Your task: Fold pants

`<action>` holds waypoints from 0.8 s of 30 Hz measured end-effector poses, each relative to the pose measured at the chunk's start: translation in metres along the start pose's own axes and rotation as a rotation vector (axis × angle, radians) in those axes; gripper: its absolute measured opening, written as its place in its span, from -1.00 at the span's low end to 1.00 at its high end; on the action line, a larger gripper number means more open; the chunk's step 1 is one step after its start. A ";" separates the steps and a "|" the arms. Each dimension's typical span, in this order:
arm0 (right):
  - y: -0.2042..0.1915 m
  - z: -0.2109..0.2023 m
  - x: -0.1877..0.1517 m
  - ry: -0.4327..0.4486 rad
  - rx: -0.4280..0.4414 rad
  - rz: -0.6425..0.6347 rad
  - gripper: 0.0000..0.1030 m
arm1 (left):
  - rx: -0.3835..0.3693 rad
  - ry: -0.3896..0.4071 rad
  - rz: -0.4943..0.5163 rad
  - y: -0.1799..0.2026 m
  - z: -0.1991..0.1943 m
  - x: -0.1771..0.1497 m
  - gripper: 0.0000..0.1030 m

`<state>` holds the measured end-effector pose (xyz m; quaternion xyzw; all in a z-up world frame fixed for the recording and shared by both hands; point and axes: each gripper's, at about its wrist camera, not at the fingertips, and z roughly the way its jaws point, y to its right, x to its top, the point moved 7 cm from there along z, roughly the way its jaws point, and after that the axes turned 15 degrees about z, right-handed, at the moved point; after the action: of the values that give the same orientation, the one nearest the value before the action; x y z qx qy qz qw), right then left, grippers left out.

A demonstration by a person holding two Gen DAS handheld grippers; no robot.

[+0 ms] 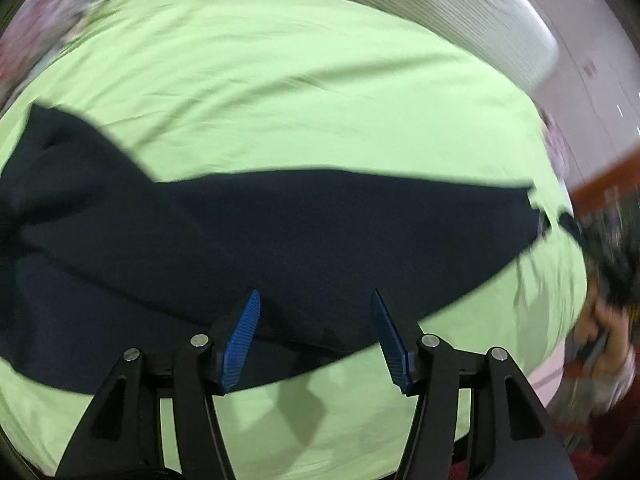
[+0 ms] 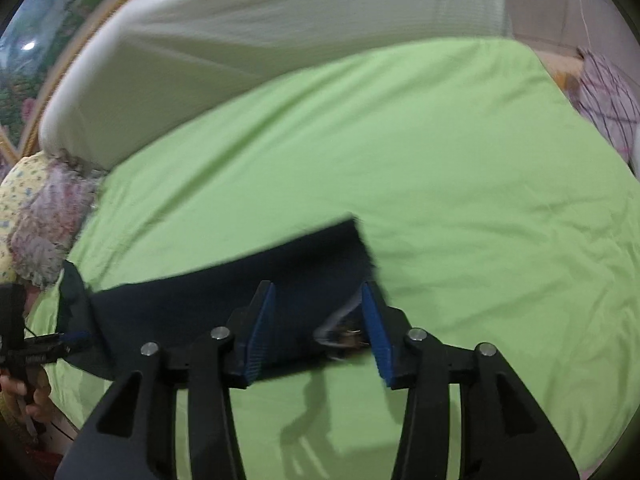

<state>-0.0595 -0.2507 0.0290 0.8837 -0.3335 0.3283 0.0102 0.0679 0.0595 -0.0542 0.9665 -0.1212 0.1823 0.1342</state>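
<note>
Dark navy pants (image 1: 224, 240) lie flat on a bed with a light green sheet (image 1: 300, 92). In the left wrist view they stretch across the middle of the frame from the left edge to the right, where they narrow to a hem near the sheet's edge. The wider, bunched part sits at the left, with one flap rising toward the upper left.

Left gripper (image 1: 316, 300): jaws apart, blue pads clear of each other, nothing pinched. It hangs over the lower edge of the pants; cloth shows between and behind the fingers, but the pads do not press on it. Its shadow falls on the sheet at the bottom centre.

Right gripper (image 2: 318, 292): jaws apart as well, pads not closed on anything. It hangs over the pants (image 2: 224, 300) near a squared end that points to the upper right of the right wrist view. A pale lining or label with some small item, too blurred to identify, shows between the fingers near the right pad.

A white ribbed pillow or mattress (image 2: 280, 12) lies at the top of the right wrist view, and floral bedding (image 2: 44, 216) at the left edge. A hand (image 2: 28, 392) holding the other gripper shows at lower left. Both frames are motion-blurred.
</note>
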 end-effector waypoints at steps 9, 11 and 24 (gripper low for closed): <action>-0.140 0.061 -0.074 -0.306 0.263 -0.236 -0.09 | 0.194 -0.062 -0.267 -0.093 -0.015 0.022 0.31; -0.165 0.073 -0.098 -0.376 0.308 -0.292 -0.09 | 0.216 -0.074 -0.322 -0.115 -0.019 0.026 0.34; -0.263 0.130 -0.207 -0.587 0.408 -0.538 -0.09 | 0.403 -0.242 -0.533 -0.172 0.009 0.051 0.48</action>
<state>0.0557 0.0433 -0.1418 0.9786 -0.0091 0.1084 -0.1745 0.1658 0.2081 -0.0796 0.9858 0.1585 0.0454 -0.0317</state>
